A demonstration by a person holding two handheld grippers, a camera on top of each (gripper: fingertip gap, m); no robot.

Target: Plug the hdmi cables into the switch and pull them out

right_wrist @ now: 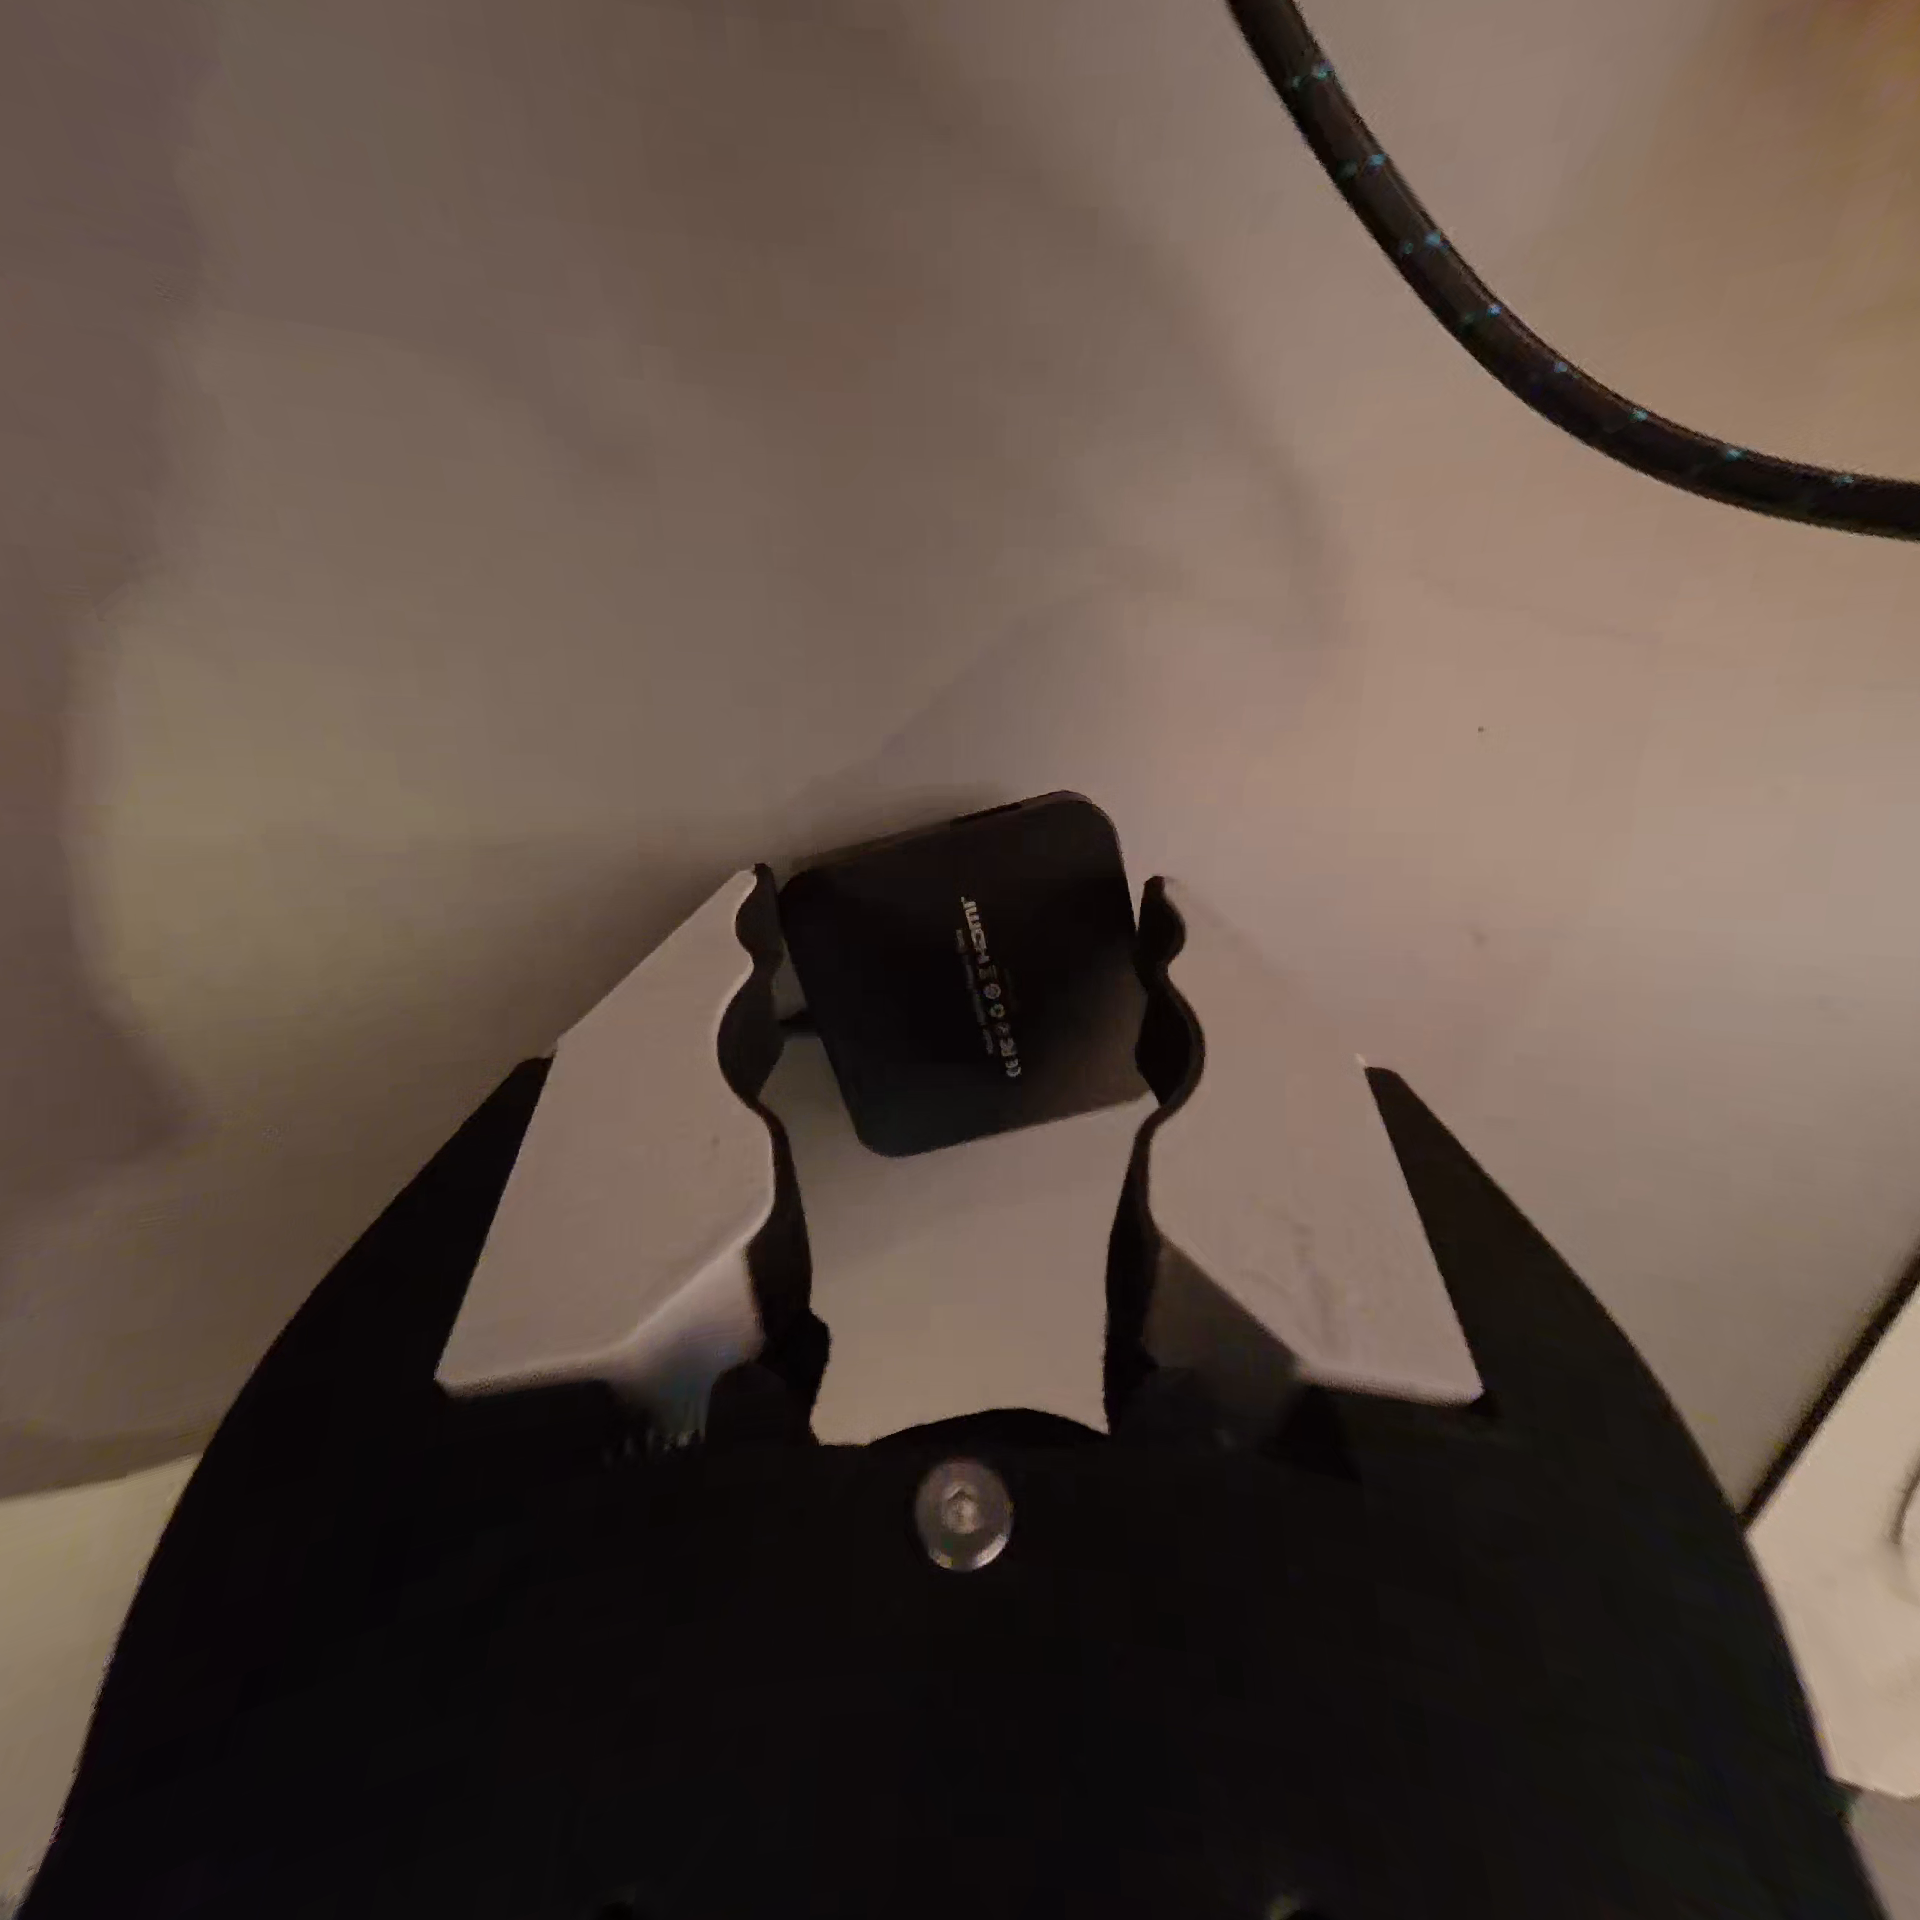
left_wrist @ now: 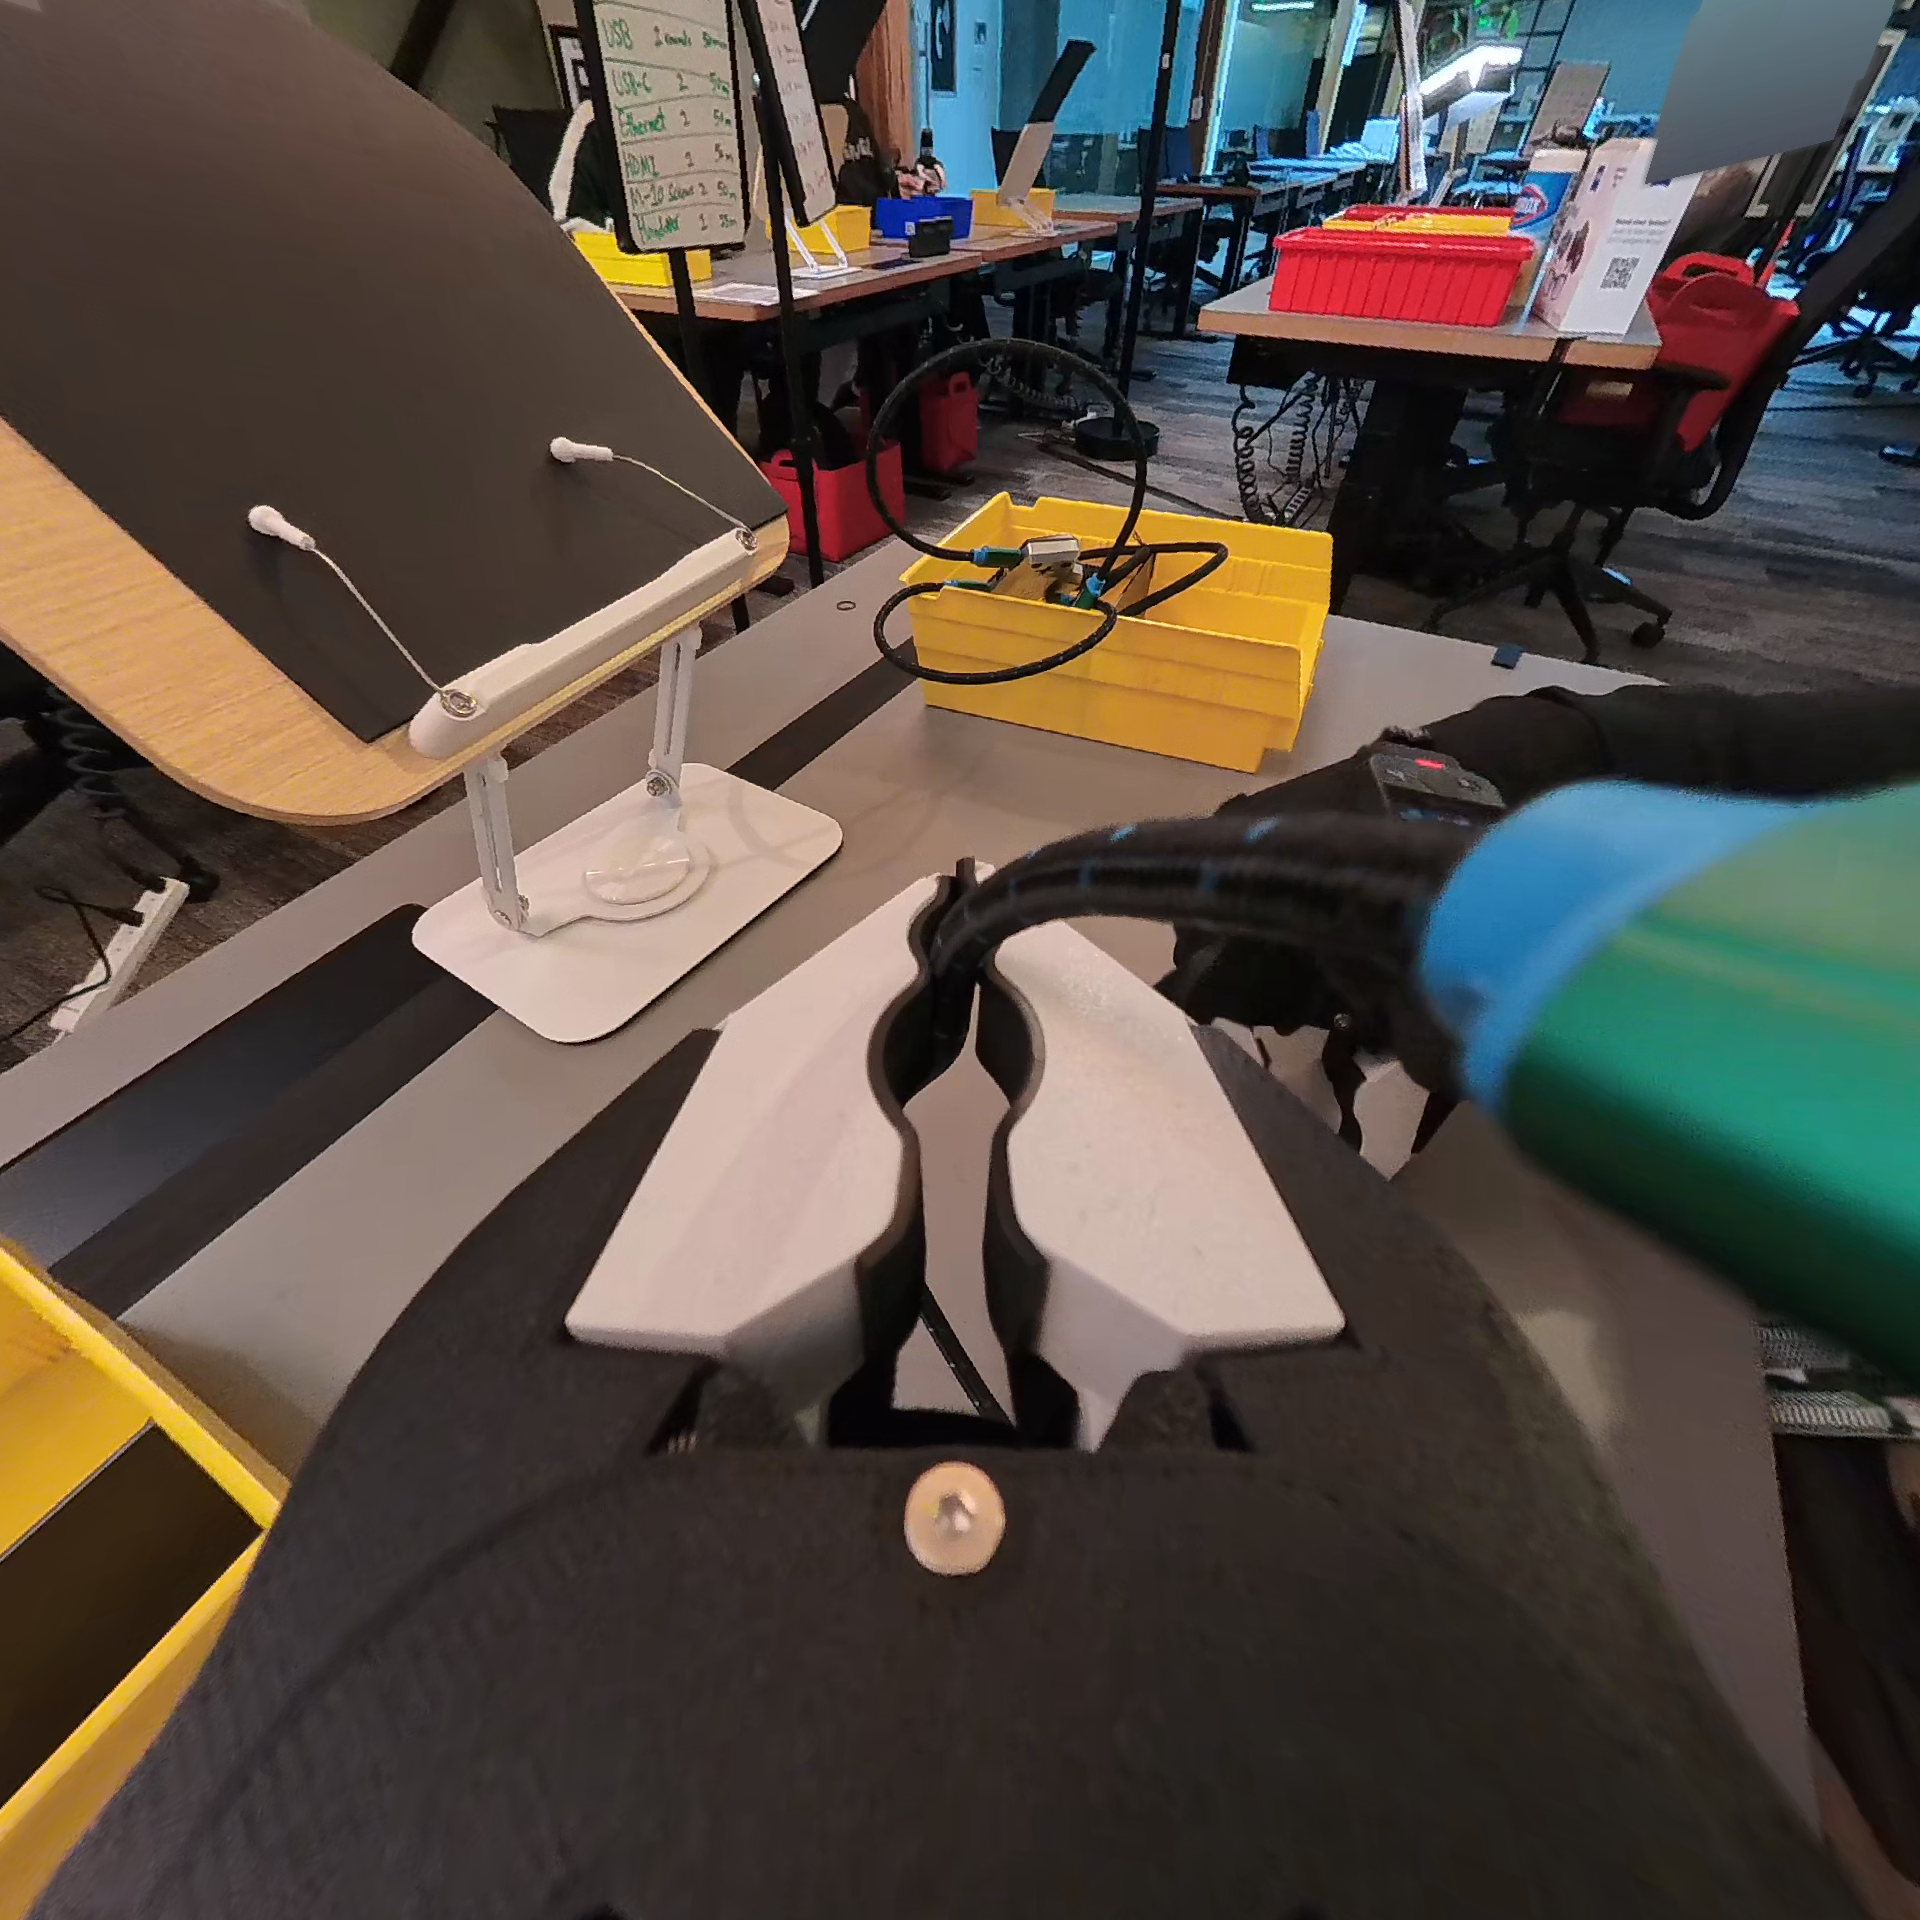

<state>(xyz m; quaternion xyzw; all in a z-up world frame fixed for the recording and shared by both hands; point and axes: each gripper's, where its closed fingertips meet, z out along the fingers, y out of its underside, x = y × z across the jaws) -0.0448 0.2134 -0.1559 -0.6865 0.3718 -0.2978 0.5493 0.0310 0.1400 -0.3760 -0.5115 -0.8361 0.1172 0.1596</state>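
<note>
In the left wrist view, my left gripper (left_wrist: pixel 961 914) is shut on a black braided HDMI cable (left_wrist: pixel 1195 883) at its fingertips. The cable arcs right to its green and blue plug (left_wrist: pixel 1714 1039), which is blurred and close to the camera. A black-gloved hand (left_wrist: pixel 1340 831) shows behind the cable. In the right wrist view, my right gripper (right_wrist: pixel 956 894) points down at the pale table, and its fingertips are shut on the sides of a small black HDMI switch (right_wrist: pixel 966 977) lying flat. A stretch of the braided cable (right_wrist: pixel 1455 301) curves across the upper right. The switch's ports are mostly hidden.
A yellow bin (left_wrist: pixel 1122 665) holding more cables and a small device stands at the far side of the grey table (left_wrist: pixel 935 769). A tilted wood and black board (left_wrist: pixel 312 416) on a white stand (left_wrist: pixel 623 904) is at the left. Another yellow bin (left_wrist: pixel 83 1558) is at the lower left. The gap from one gripper's tips to the other's is roughly 25 centimeters.
</note>
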